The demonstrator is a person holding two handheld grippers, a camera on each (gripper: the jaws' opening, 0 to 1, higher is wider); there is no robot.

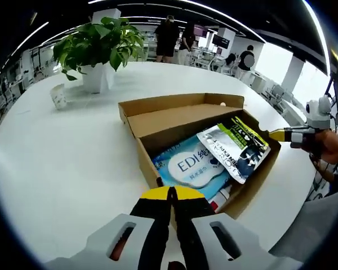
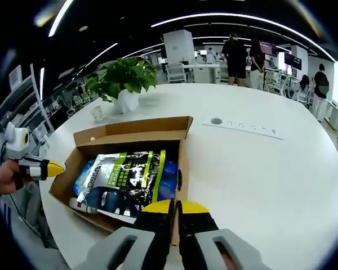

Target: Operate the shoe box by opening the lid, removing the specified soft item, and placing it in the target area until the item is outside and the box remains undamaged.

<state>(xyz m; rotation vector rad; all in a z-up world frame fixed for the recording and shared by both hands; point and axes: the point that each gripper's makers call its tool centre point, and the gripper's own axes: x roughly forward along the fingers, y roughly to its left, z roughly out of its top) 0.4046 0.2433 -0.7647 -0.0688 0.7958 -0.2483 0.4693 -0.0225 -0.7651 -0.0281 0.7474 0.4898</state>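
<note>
On the white tabletop [image 1: 56, 169] we've got the cardboard shoe box [image 1: 158, 121] sitting wide open, lid [image 1: 180, 102] folded back at the far side. In the left gripper view our left gripper [image 1: 170, 194] sits at 6 o'clock with its yellow-tipped jaws pressed together, right at the box's near edge; we can't tell if it's pinching the cardboard or just touching it. Inside we see a light blue soft pack [image 1: 188, 164] with a silver and green pouch [image 1: 236, 147] lying partly over it toward 3 o'clock. The right gripper [image 1: 283, 134] comes in at 3 o'clock, held in a hand [image 1: 332, 147], its yellow tip at the box's right wall.

In the right gripper view, the right gripper [image 2: 176, 208] is at 6 o'clock, jaws closed together against the near wall of the shoe box [image 2: 183, 169]. The pouch [image 2: 127, 180] covers most of the blue pack [image 2: 84, 175], so both soft items are in the box. The left gripper [image 2: 48, 168] pokes in at 9 o'clock beside the box's left wall.

A potted plant [image 1: 98, 48] and a small cup [image 1: 58, 95] stand at 11 o'clock beyond the box. A power strip [image 2: 243, 127] lies at 1 o'clock in the right gripper view. A few people [image 2: 243, 53] stand in the background.
</note>
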